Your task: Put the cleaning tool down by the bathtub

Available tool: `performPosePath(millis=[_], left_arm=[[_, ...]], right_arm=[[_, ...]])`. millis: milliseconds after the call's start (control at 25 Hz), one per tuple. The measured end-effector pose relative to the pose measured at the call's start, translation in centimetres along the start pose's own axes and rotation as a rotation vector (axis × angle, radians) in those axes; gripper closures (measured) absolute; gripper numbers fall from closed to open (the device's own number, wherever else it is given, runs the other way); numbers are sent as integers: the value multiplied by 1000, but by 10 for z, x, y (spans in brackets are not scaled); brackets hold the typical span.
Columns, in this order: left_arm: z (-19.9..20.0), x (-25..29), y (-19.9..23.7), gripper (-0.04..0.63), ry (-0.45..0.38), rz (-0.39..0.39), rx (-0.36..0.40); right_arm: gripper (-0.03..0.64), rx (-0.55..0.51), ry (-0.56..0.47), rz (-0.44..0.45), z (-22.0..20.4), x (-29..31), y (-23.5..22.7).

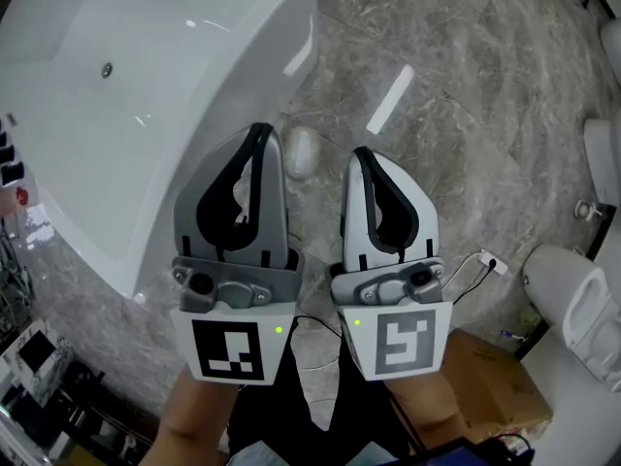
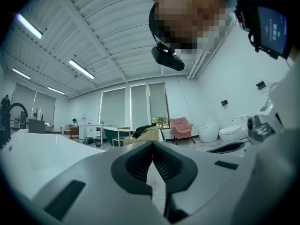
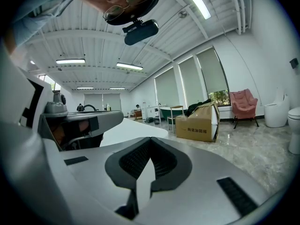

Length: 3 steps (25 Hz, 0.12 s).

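Note:
A small pale oval object (image 1: 302,151), possibly the cleaning tool, lies on the marble floor right beside the white bathtub (image 1: 229,85). It sits between and just beyond the two gripper tips, touching neither. My left gripper (image 1: 260,130) points forward along the tub's side with its jaws shut and nothing between them; in the left gripper view its tips (image 2: 151,145) meet. My right gripper (image 1: 361,152) is held parallel beside it, also shut and empty (image 3: 149,142). The oval object is hidden in both gripper views.
The tub's rim (image 2: 28,149) runs along my left. A toilet (image 1: 582,299) stands at the right and a cardboard box (image 1: 490,386) at the lower right. Black tap fittings (image 1: 10,153) are at the far left edge. Another box (image 3: 199,121) and a pink chair (image 3: 243,100) stand farther off.

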<state>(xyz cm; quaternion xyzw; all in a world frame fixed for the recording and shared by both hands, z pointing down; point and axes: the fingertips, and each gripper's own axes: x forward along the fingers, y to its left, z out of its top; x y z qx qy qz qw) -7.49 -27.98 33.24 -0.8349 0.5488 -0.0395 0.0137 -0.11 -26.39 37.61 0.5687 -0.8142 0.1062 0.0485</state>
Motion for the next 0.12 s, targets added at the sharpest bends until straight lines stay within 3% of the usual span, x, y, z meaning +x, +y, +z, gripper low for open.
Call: performPosePath(millis=[120], left_arm=[[-4, 2, 1, 578, 1, -1, 1]], right_arm=[[604, 2, 2, -1, -3, 3, -1]])
